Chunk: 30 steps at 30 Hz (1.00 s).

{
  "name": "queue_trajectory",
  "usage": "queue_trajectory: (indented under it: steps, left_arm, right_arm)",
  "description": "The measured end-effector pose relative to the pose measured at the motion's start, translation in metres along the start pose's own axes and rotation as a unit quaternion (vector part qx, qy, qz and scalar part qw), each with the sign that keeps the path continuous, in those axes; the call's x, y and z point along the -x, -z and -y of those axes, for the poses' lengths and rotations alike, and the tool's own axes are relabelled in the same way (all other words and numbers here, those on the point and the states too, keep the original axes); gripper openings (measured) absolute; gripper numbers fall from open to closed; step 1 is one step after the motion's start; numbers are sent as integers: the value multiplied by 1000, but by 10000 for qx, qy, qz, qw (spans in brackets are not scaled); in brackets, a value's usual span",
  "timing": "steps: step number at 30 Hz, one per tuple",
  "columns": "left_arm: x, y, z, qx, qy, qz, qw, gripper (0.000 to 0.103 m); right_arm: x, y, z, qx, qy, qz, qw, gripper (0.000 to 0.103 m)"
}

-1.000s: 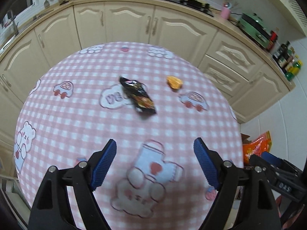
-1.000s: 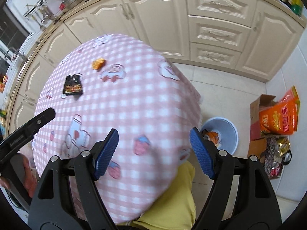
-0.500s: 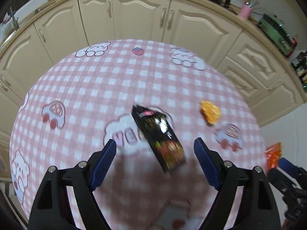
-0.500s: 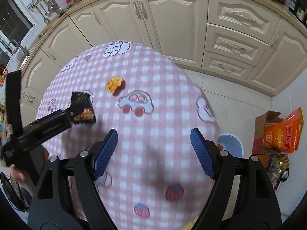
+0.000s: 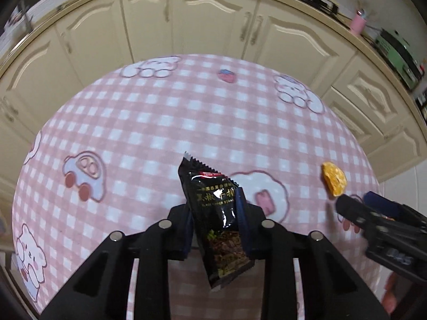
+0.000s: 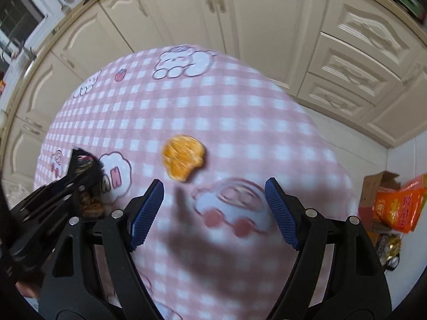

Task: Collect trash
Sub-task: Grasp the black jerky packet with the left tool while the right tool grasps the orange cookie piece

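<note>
Surface (image 5: 165, 122) mostly bare pink check cloth, wide open toward the cabinets (image 5: 213, 18). Only obstacles: black packet (image 5: 216, 213) between the closing left gripper (image 5: 214, 221) jaws, and orange peel (image 6: 183, 160) just ahead of the spread right gripper (image 6: 213, 210). Left gripper sits close at right gripper's left side. Free lane between packet and peel.

A pink-and-white checked tablecloth (image 5: 165, 122), printed with cartoon cars, bears and strawberries, covers the round surface. Cream kitchen cabinets (image 5: 213, 24) curve along the far wall. On the floor to the right, a cardboard box (image 6: 379, 186) stands beside an orange bag (image 6: 400, 208).
</note>
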<state>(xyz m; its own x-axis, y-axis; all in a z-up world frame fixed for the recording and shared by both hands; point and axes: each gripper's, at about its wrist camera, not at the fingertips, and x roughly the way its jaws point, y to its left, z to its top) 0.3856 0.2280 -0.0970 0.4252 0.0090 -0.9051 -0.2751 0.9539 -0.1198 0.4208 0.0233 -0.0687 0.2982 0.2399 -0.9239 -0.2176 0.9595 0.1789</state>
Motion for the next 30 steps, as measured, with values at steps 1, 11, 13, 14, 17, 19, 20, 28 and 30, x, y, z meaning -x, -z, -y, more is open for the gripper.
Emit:
queue_trajectory:
  steps: [1,11,13,14,17,19,20,28,30]
  left_arm:
    - [0,0,-5,42,30,2,10000,28]
    - [8,4,-17,124,110,42,9999,28]
    - [9,9,-14,117,219,-52,9997,28]
    - [9,11,-12,111,261,-98,9995,28]
    - [12,19,2,-26,285,-85,9996,28]
    - [16,24,12,-100,296,-78,9995,28]
    - [18,27,18,-138,309,-84,9994,28]
    - [37,46,77,-650,332,-24,9973,28]
    - [43,53,97,-824,339,27,9960,28]
  right_arm:
    - [-6,-4,-8,101,71,30,9999,77]
    - [-6,-7,-7,50,-4,549,9985,31]
    - [-1,-1,5,-119,-214,448,9987,31]
    - [2,3,11,-216,-256,436,9985,31]
    - [9,17,24,-458,-360,396,9975,31]
    - [14,25,34,-601,-466,347,9965,31]
    - [18,29,40,-649,-457,365,9962,31]
    - [63,63,85,-920,-410,659,9927,31]
    - [73,72,98,-999,-376,722,9917,31]
